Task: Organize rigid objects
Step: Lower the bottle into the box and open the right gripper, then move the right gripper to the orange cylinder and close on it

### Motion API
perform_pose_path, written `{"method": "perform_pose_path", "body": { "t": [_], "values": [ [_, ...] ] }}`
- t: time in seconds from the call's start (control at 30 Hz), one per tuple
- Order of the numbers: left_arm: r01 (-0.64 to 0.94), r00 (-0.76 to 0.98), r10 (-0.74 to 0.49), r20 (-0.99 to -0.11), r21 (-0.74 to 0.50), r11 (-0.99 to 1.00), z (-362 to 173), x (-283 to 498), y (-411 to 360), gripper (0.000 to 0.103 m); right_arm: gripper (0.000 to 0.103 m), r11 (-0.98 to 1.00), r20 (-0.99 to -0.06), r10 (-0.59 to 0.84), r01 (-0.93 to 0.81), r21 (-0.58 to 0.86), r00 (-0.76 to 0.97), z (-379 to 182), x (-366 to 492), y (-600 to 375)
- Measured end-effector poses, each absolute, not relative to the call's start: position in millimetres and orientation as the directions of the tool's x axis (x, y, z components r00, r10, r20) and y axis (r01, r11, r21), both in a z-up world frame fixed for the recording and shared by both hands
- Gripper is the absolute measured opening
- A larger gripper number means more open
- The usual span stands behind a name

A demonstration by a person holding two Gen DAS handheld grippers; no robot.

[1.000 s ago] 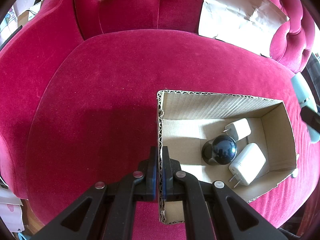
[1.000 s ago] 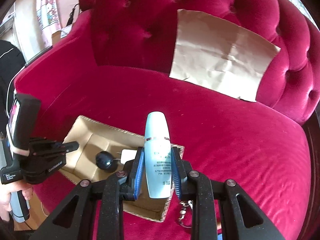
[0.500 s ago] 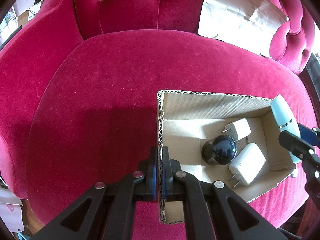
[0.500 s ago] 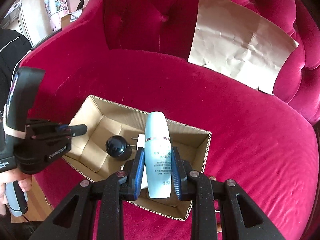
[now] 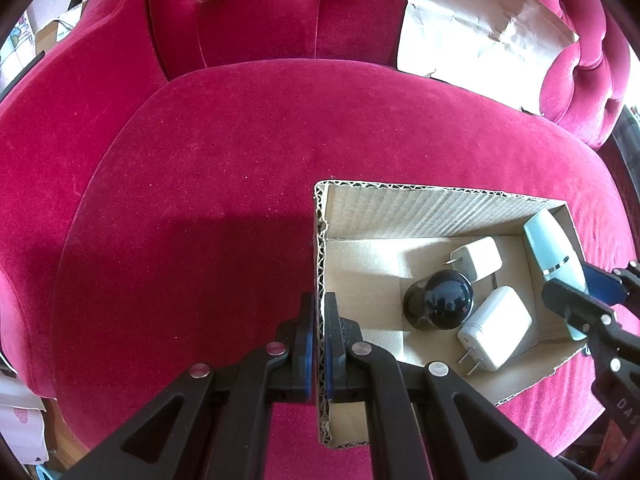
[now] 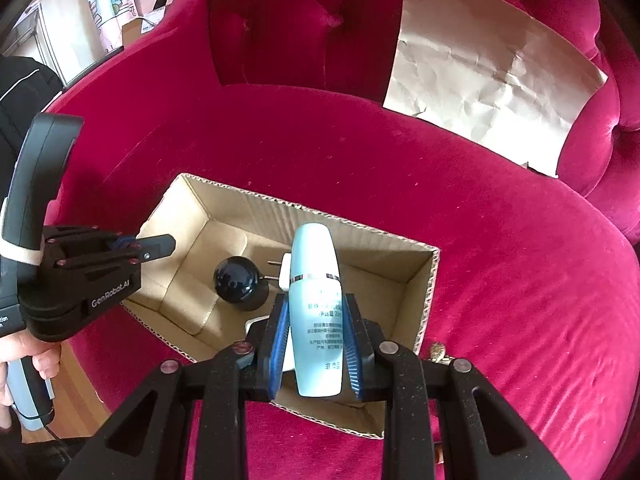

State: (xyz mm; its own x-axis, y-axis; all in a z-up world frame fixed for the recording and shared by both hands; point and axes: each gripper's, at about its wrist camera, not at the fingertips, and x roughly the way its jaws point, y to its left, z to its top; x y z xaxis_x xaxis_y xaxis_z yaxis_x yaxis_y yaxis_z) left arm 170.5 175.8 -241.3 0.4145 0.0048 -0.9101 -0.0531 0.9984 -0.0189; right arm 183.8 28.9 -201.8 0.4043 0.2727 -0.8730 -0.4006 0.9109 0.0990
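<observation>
left claw (image 5: 317, 344): clenched on the short end wall of the cardboard box (image 5: 440, 208), one pad inside the wall, one outside.
right claw (image 6: 315, 344): grasping the pale blue bottle (image 6: 316, 304), blue pads pressed on both of its sides.
writing: "GenRobot.AI" in white on the left claw's black body, seen from the right wrist view. Bottle carries several lines of small print, some of it Chinese characters, too blurred to read.
bottle axis: long axis runs along the right claw's fingers; rounded cap points forward past the fingertips, flat base sits back toward the claw body. A silver band rings it just ahead of the pads.
bottle place: over the box's open top, at the end far from the left claw, tilted cap-down.
box contents: black ball-shaped object (image 5: 444, 300) and two white plug chargers (image 5: 496, 332), ahead of the left claw and right of it, ball between the chargers.
box place: on the red velvet sofa (image 5: 240, 160) seat.
hand (image 6: 24, 360): grips the left claw's handle.
</observation>
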Motion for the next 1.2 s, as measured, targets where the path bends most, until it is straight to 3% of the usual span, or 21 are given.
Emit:
{"method": "perform_pose_path", "body": {
  "t": [0.43, 0.47, 0.6, 0.7, 0.77, 1.2],
  "values": [
    [-0.054, 0.414, 0.004, -0.91, -0.02, 0.998, -241.1, 170.3, 175.8, 0.004, 0.028, 0.904, -0.884, 0.283, -0.41, 0.117, 0.372, -211.3, 187.5, 35.0],
    [-0.053, 0.414, 0.004, -0.91, -0.02, 0.998, -241.1, 170.2, 175.8, 0.004, 0.032, 0.904, -0.883, 0.281, -0.412, 0.112, 0.376, -210.9, 186.4, 35.6],
    [-0.053, 0.415, 0.003, -0.91, -0.02, 0.998, -240.5, 170.2, 176.3, 0.004, 0.072, 0.92, -0.868, 0.263, -0.381, 0.094, 0.421, -205.9, 187.4, 31.4],
    [-0.053, 0.415, 0.004, -0.91, -0.019, 0.998, -240.3, 170.1, 176.6, 0.004, 0.094, 0.933, -0.857, 0.236, -0.353, 0.068, 0.459, -202.5, 188.8, 26.8],
    [-0.053, 0.415, 0.005, -0.91, -0.019, 0.998, -240.4, 170.1, 176.6, 0.004, 0.103, 0.937, -0.857, 0.231, -0.343, 0.067, 0.461, -202.5, 191.3, 23.4],
    [-0.052, 0.415, 0.004, -0.91, -0.019, 0.998, -239.9, 169.9, 177.3, 0.004, 0.103, 0.942, -0.861, 0.222, -0.328, 0.068, 0.457, -207.5, 193.8, 23.2]
  ]
}}
